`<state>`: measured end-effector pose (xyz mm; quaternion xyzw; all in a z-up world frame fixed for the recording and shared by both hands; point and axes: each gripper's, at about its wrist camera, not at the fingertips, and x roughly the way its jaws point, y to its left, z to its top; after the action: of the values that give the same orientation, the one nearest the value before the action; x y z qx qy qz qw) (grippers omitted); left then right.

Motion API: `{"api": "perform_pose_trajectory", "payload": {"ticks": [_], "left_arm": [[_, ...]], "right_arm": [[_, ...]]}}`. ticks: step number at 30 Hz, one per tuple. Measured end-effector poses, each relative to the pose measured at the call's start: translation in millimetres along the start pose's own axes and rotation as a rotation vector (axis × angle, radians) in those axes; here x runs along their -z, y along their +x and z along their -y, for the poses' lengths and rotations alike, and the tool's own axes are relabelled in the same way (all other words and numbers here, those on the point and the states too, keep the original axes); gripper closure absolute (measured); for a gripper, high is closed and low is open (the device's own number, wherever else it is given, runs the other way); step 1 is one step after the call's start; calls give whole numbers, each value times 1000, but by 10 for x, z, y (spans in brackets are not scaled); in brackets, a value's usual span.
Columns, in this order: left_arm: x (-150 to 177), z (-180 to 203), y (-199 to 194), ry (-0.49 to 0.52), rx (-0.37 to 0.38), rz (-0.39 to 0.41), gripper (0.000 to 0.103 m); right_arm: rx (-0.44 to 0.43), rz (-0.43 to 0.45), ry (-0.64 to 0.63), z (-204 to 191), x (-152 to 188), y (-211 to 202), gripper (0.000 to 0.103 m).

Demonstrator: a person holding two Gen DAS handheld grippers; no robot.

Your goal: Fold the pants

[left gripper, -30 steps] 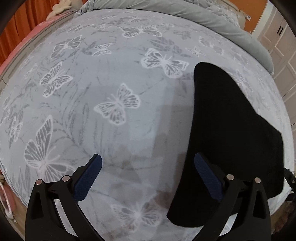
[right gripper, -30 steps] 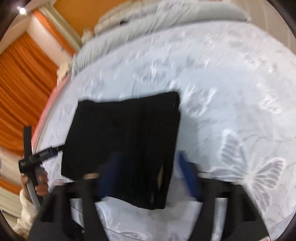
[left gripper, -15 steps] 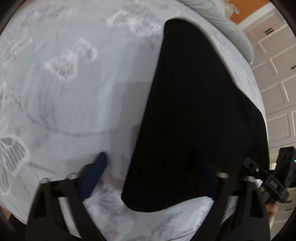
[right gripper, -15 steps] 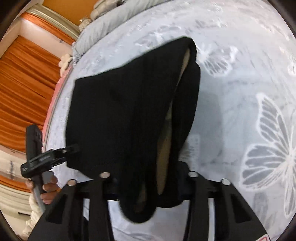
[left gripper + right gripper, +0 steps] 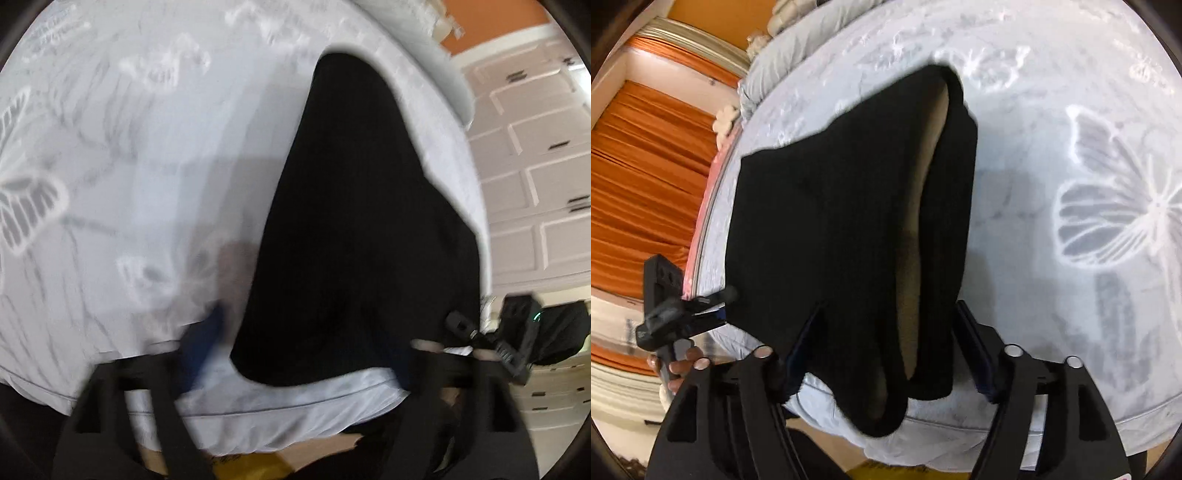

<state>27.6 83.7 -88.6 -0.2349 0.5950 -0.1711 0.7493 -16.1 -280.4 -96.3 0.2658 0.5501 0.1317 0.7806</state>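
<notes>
Black folded pants (image 5: 351,221) lie on the butterfly sheet near the bed's front edge. My left gripper (image 5: 304,332) is blurred and its jaws are opening. The pants' near left corner lies between its blue pads (image 5: 205,343), and neither pad presses on it. My right gripper (image 5: 886,317) straddles the near right edge of the pants (image 5: 831,221), where a tan lining (image 5: 923,221) gapes between the layers. Its jaws are opening too, with the thick fold between them. Each gripper shows in the other's view: the left gripper (image 5: 665,317) and the right gripper (image 5: 517,339).
The pale sheet (image 5: 147,147) spreads wide to the left and far side. The mattress edge (image 5: 277,410) runs just under both grippers. A grey duvet (image 5: 783,62) lies at the head. Orange curtains (image 5: 646,166) and white cupboards (image 5: 535,166) flank the bed.
The left gripper swung right from bare sheet onto the pants' near corner and dipped. The right gripper came down close over the pants' right edge, where the tan lining now shows.
</notes>
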Motion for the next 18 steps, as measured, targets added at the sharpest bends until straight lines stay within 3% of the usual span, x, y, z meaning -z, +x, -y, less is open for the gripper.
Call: {"api": "perform_pose_trajectory", "payload": {"ticks": [3,6,7,8,9,10,12,15,17,18], "left_arm": [[-148,77,-38,0,-11,77,5],[-244,93,275,-32,-4,-10,7],[-252,90,392,-37,-1,-43,20],[-258,119,465,-25,-26,-46,24],[-246,206,426,15,-42,-17,48],[-228,287,369,49,-42,-16,63],[-114,398,77,89,9,20,70],[114,418,-298,130,52,32,70],[200,288,-245,116,24,25,59],[246,195,-52,82,-26,-16,53]], "right_arm": [[-31,7,29,35,-23,41,29],[-59,-16,61,38,-98,227,35],[-46,-1,50,14,-88,261,47],[-50,7,31,-29,-112,282,61],[-67,8,24,-86,-146,280,64],[-80,19,15,-156,-178,224,66],[-107,57,-56,-364,-163,14,67],[-143,47,-175,-582,1,-234,65],[-112,-19,-174,-469,72,-109,53],[-65,-70,-135,-362,87,37,49]]}}
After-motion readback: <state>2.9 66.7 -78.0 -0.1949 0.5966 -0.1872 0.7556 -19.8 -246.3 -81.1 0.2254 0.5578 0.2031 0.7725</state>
